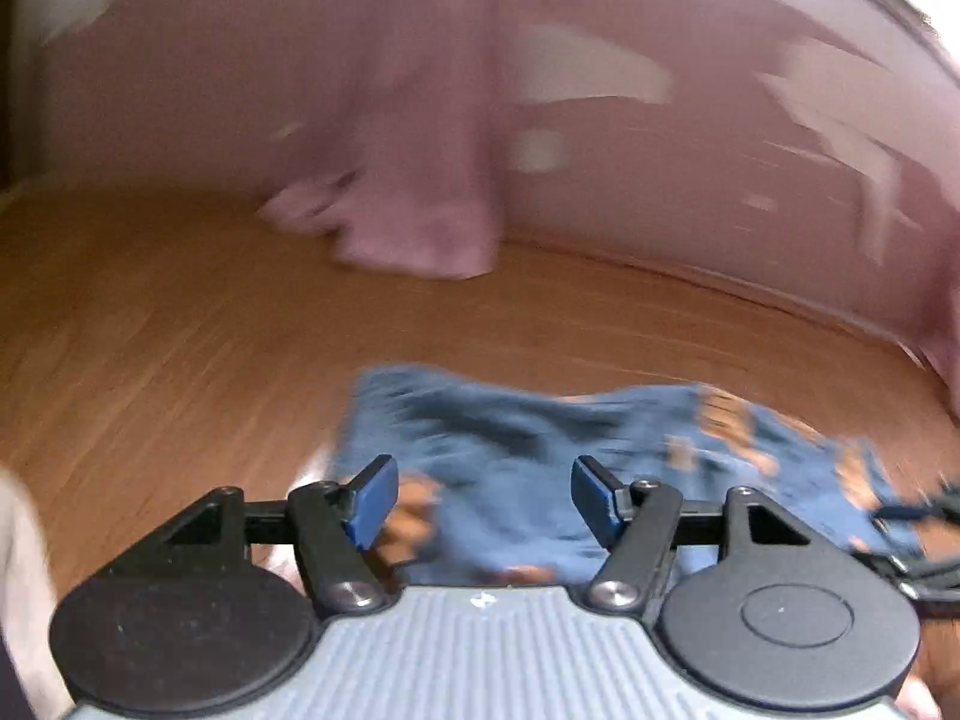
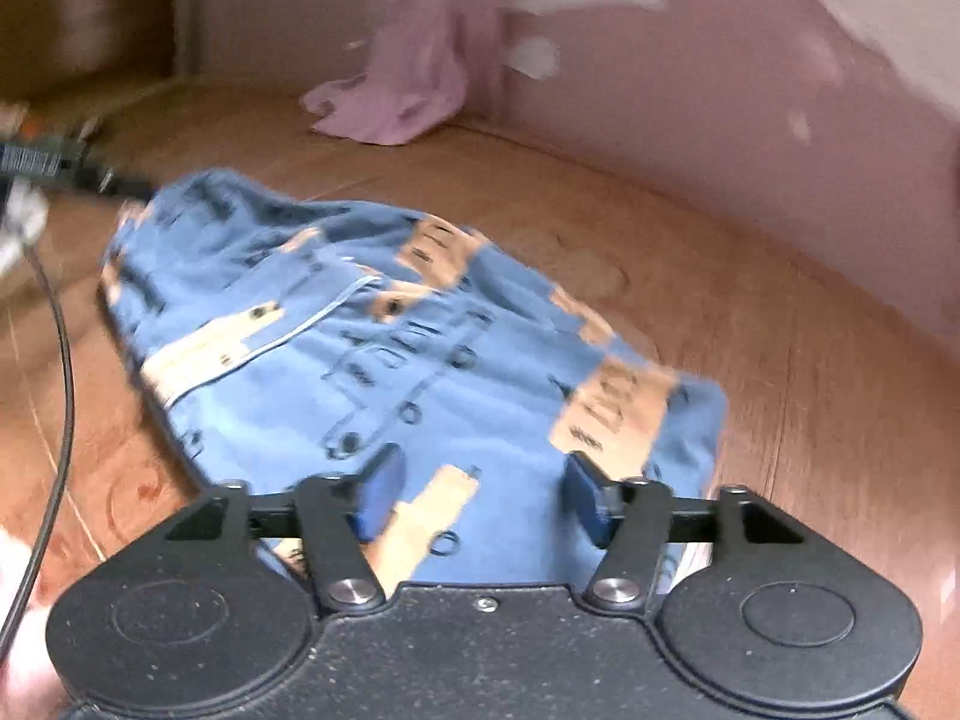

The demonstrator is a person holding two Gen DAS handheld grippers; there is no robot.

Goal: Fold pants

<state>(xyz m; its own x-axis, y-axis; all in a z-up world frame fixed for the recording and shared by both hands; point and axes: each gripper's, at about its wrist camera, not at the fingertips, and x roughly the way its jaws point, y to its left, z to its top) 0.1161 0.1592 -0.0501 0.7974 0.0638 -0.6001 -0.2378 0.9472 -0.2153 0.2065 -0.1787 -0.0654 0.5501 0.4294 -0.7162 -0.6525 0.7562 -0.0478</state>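
The blue patterned pants [image 2: 384, 348] lie bunched on the wooden table [image 2: 810, 372]. The left claw [image 1: 483, 501] and the right claw [image 2: 480, 498] hang just over them, both with fingers apart and empty

One pair of blue patterned fabric pants [image 2: 384, 348], one pink hanging cloth [image 2: 414, 78], one thin black cable [image 2: 60, 360], and two black two-finger grippers, left gripper [image 1: 485, 501] and right gripper [image 2: 480, 495].

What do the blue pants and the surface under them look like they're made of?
The blue pants look like soft woven cloth, matte, wrinkled, printed with tan patches. The surface looks like wood or wood-look laminate, orange-brown with grain lines and a slight sheen; blur leaves it open.
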